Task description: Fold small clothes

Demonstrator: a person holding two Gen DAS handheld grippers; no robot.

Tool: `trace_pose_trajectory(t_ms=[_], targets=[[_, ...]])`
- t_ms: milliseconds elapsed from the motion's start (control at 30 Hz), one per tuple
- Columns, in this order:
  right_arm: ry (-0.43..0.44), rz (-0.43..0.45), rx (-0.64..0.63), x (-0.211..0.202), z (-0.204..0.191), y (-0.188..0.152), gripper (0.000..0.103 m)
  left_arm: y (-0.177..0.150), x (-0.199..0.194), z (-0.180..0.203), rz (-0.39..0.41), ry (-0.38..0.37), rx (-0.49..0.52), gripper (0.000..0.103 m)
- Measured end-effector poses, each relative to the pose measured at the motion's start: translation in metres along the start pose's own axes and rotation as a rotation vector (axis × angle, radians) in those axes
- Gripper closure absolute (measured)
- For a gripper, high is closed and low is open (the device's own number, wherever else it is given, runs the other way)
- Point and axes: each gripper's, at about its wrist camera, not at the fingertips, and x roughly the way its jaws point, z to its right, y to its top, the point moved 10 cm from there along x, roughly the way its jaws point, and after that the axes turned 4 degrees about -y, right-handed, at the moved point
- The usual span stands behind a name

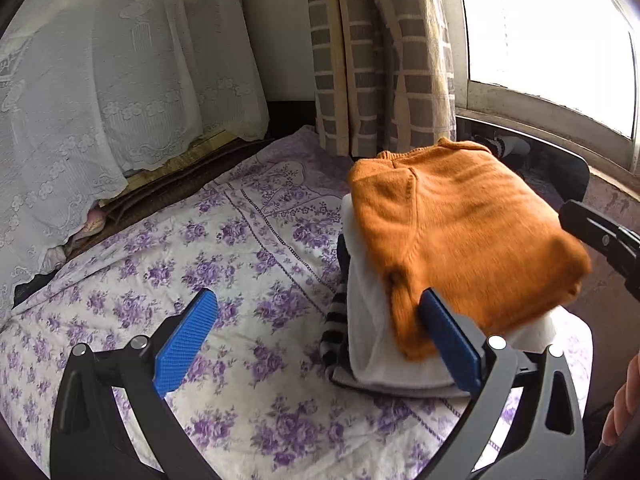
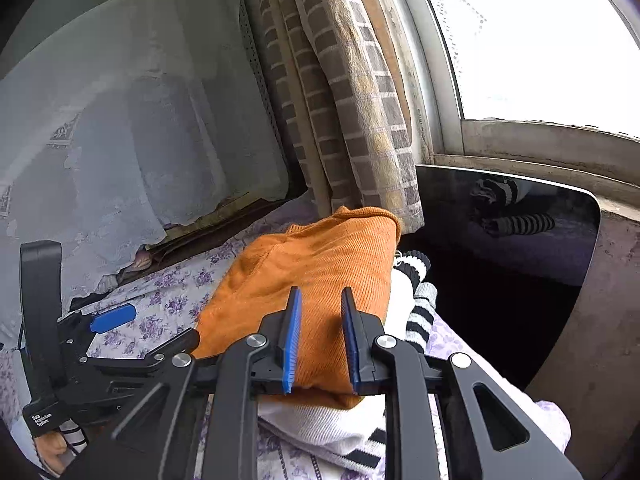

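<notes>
Resting on top of a small pile near the window-side edge of the bed (image 1: 168, 264), the folded orange sweater (image 1: 460, 240) appears to have been set in place, and the step in hand is judged to be the squaring and settling of it on the stack. Beneath it a folded white garment (image 1: 372, 336) and a black-and-white striped piece (image 1: 334, 328) are seen, with a grey layer at the bottom.

The left gripper (image 1: 316, 344) is held wide apart and empty, its right pad touching the near corner of the sweater while the other pad hangs over the flowered sheet. The right gripper (image 2: 318, 344) is parted narrowly above the sweater's near edge; nothing is seen pinched between its pads.

For the step to be done well, the sweater should be nudged rather than gripped, so that the folds are not pulled open. Its overhanging near edge is best pressed flush with the white garment below. Pressure should be kept light, since the pile is soft and could be tipped toward the dark gap beside the bed.

No true container is shown. A dark glossy panel (image 2: 520, 216) by the window only reflects the striped items.
</notes>
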Motion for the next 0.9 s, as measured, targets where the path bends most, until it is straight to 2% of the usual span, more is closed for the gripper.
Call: trace_pose_trajectory(t_ms=[100,333,467,600,900], targets=[[-0.005,-0.004,-0.006,-0.016,-0.007,-0.01,0.073,-0.01,-0.015,0.0,0.003,0.002,0.007,0.004],[-0.001,-0.018,-0.02,-0.054,-0.022,-0.03,0.071,-0.036,-0.044,-0.003,0.008,-0.01,-0.002,0.004],[-0.002,-0.016,-0.026,-0.073,-0.029,-0.037,0.062,-0.044,-0.062,-0.005,0.022,-0.021,-0.018,0.004],[-0.002,-0.023,-0.04,-0.089,-0.037,-0.045,0.055,-0.045,-0.08,-0.006,0.047,-0.023,-0.013,0.004],[0.017,-0.035,-0.025,-0.112,-0.039,-0.045,0.032,-0.04,-0.114,-0.007,0.101,-0.02,-0.006,0.004]])
